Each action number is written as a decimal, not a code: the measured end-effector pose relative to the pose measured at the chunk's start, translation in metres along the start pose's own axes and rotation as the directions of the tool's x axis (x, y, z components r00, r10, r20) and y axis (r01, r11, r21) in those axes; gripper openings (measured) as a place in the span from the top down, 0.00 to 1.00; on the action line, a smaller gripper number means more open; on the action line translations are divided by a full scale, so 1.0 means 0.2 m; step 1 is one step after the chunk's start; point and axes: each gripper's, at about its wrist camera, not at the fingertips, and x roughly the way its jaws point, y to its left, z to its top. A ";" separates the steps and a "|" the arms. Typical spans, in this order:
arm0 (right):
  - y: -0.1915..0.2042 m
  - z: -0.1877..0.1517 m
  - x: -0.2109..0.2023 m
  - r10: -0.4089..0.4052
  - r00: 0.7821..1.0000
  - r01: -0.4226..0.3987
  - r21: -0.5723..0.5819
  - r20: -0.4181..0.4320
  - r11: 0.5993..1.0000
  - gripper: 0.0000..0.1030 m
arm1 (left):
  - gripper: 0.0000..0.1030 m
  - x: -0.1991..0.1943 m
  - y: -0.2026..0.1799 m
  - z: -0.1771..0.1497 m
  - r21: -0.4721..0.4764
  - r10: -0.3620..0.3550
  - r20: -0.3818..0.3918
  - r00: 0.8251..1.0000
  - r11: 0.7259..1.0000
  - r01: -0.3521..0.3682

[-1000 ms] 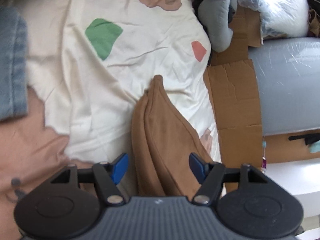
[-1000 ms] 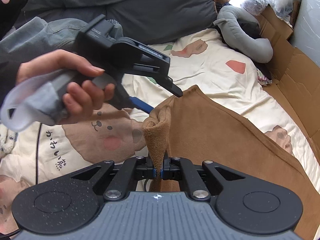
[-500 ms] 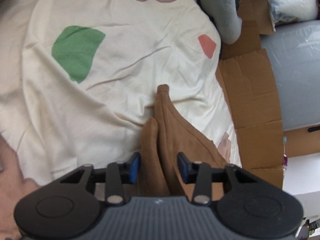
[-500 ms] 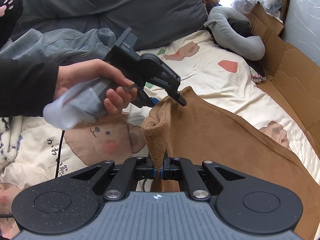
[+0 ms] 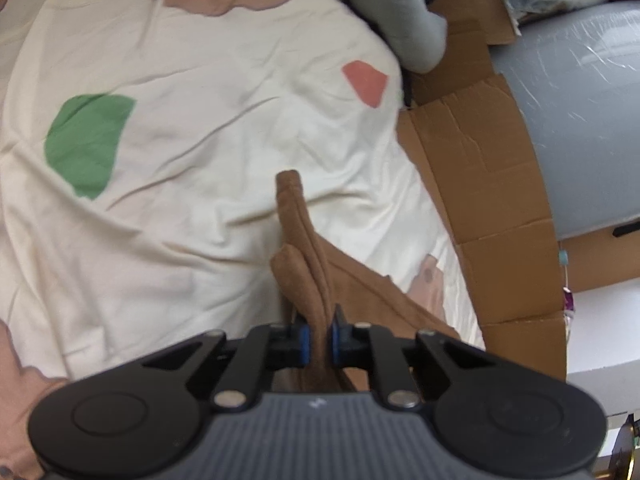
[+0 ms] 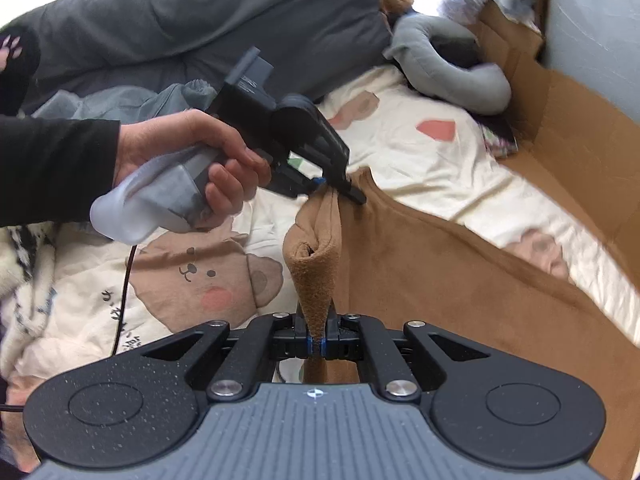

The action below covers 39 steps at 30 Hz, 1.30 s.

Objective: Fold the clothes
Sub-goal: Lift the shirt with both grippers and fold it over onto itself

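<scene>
A brown garment point(image 5: 304, 264) lies on the cream patterned bedsheet point(image 5: 200, 140), with one edge lifted. My left gripper point(image 5: 319, 344) has a fold of that edge between its blue pads; its jaws are closing and the pads press on the cloth. In the right wrist view the garment point(image 6: 440, 280) spreads to the right, and the left gripper point(image 6: 340, 190), held by a hand point(image 6: 180, 148), pinches its top corner. My right gripper point(image 6: 318, 346) is shut on a rolled brown edge just below that corner.
A grey plush toy point(image 6: 448, 68) lies at the head of the bed, seen also as a grey plush toy point(image 5: 400, 12). Cardboard point(image 5: 480, 168) lines the right side. A dark grey duvet point(image 6: 200, 28) and bluish clothing point(image 6: 120, 100) lie at the back left.
The left gripper's jaws came together from wide apart onto the brown edge, and it shifted along the bed. The right gripper stayed shut on its fold and moved a little.
</scene>
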 end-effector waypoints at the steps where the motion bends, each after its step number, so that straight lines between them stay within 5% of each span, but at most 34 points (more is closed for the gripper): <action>1: -0.03 -0.02 -0.01 -0.002 1.000 0.002 0.012 0.001 1.000 0.98 | 0.90 0.00 -0.03 0.00 0.005 0.000 0.002 1.000 1.000 0.000; 13: -0.28 -0.20 -0.18 0.029 0.999 -0.037 0.177 0.045 0.984 0.99 | 0.91 0.03 -0.36 -0.09 0.070 -0.034 0.052 0.998 0.997 0.031; 19: -0.39 -0.29 -0.28 0.082 0.994 -0.099 0.256 0.075 0.962 0.99 | 0.91 0.07 -0.50 -0.13 0.081 0.010 0.068 0.998 0.997 -0.016; 39: -0.76 -0.61 -0.57 -0.037 0.990 -0.041 0.517 0.138 0.855 1.00 | 0.91 0.40 -1.02 -0.38 0.151 0.004 -0.004 1.000 0.989 -0.003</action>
